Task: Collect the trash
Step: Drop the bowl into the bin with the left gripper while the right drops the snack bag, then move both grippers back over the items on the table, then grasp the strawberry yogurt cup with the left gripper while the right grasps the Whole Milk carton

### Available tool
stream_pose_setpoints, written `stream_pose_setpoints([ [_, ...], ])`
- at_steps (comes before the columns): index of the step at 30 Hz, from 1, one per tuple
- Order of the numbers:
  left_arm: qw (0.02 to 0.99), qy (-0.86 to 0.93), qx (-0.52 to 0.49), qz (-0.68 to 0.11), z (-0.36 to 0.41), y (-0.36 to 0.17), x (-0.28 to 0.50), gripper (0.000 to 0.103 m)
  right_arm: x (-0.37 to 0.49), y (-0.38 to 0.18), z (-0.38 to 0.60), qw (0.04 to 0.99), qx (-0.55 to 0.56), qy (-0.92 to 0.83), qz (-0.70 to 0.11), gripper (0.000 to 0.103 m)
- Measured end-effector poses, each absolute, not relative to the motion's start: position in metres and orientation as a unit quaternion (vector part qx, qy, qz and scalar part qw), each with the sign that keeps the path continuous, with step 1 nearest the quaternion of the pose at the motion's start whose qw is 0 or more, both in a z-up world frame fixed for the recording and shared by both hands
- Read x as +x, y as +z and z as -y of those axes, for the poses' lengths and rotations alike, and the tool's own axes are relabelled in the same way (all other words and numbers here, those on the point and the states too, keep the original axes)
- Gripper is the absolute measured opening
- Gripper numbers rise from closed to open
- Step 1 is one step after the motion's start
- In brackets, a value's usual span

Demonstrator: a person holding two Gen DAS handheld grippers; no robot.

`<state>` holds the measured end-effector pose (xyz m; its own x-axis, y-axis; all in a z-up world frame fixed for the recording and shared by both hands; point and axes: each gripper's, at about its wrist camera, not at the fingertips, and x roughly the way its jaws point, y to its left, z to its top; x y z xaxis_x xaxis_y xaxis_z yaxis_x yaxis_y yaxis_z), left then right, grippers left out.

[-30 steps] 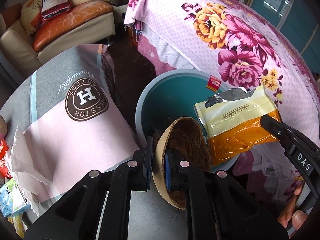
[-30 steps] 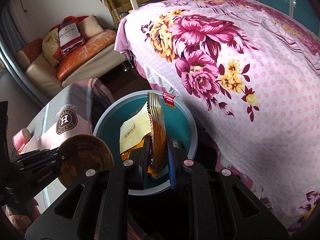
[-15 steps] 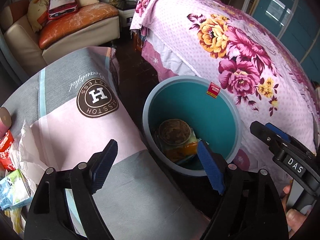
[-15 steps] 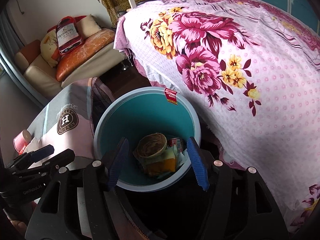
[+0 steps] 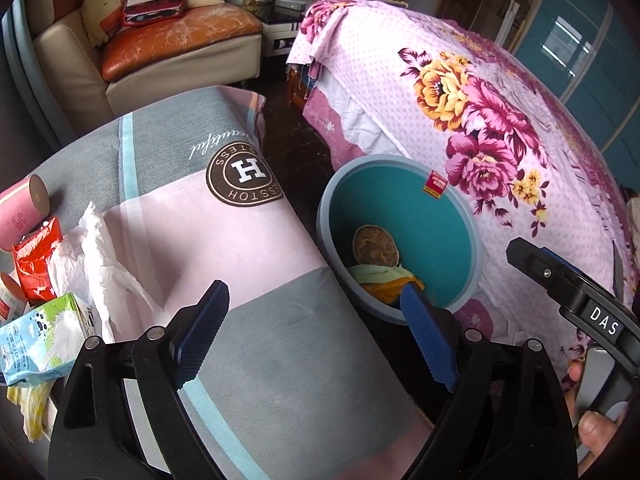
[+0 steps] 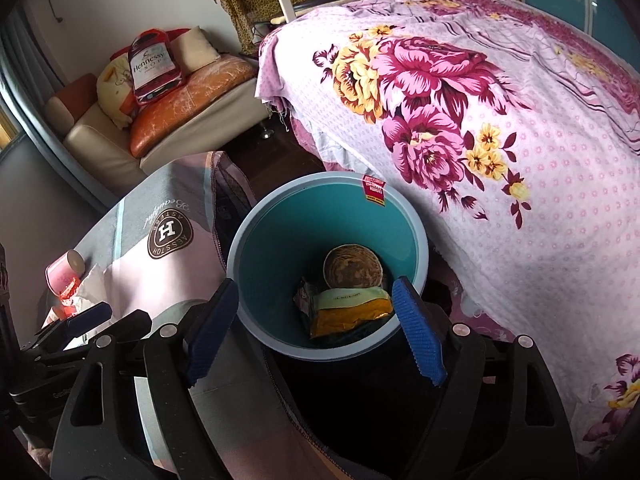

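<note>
Inside bin [image 6: 404, 216], snack packet [image 6: 352, 308] lies crosswise.

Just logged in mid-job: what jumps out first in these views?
The teal bin on the floor beside the floral bed, with a brown bowl and yellow packet inside. Both grippers, left and right, stand open and empty. More trash lies on the covered table at left.

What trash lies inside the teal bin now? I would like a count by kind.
Brown shell-like bowl: 1
Yellow-orange snack bag: 1
Small crumpled wrapper: 1
Total: 3 visible; more may lie hidden beneath.
</note>
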<state>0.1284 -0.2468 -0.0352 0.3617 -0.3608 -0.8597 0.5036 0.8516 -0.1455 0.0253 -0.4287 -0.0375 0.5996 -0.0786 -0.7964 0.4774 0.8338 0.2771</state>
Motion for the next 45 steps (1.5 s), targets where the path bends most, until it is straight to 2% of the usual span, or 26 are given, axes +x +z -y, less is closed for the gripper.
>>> stream_pose_setpoints([
  [14, 0.843, -0.232, 0.038, -0.484, 0.152, -0.013, 0.105, 0.092, 0.035, -0.004, 0.343, 0.875, 0.182, -0.100, -0.438, 0.078],
  [17, 0.850, -0.217, 0.033, -0.479, 0.122, -0.009, 0.102, 0.092, 0.043, 0.002, 0.314, 0.879, 0.145, -0.074, -0.449, 0.084],
  [34, 0.873, -0.109, -0.011, -0.476, -0.063, -0.009, 0.115, 0.093, 0.107, -0.002, 0.143, 0.846, -0.077, 0.103, -0.518, 0.084],
  [40, 0.877, -0.098, 0.004, -0.469, -0.098, -0.011, 0.134, 0.094, 0.132, -0.012, 0.103, 0.820, -0.139, 0.158, -0.532, 0.084],
  [45, 0.873, -0.120, 0.042, -0.471, -0.096, -0.017, 0.155, 0.094, 0.148, -0.020, 0.084, 0.800, -0.182, 0.189, -0.539, 0.084],
])
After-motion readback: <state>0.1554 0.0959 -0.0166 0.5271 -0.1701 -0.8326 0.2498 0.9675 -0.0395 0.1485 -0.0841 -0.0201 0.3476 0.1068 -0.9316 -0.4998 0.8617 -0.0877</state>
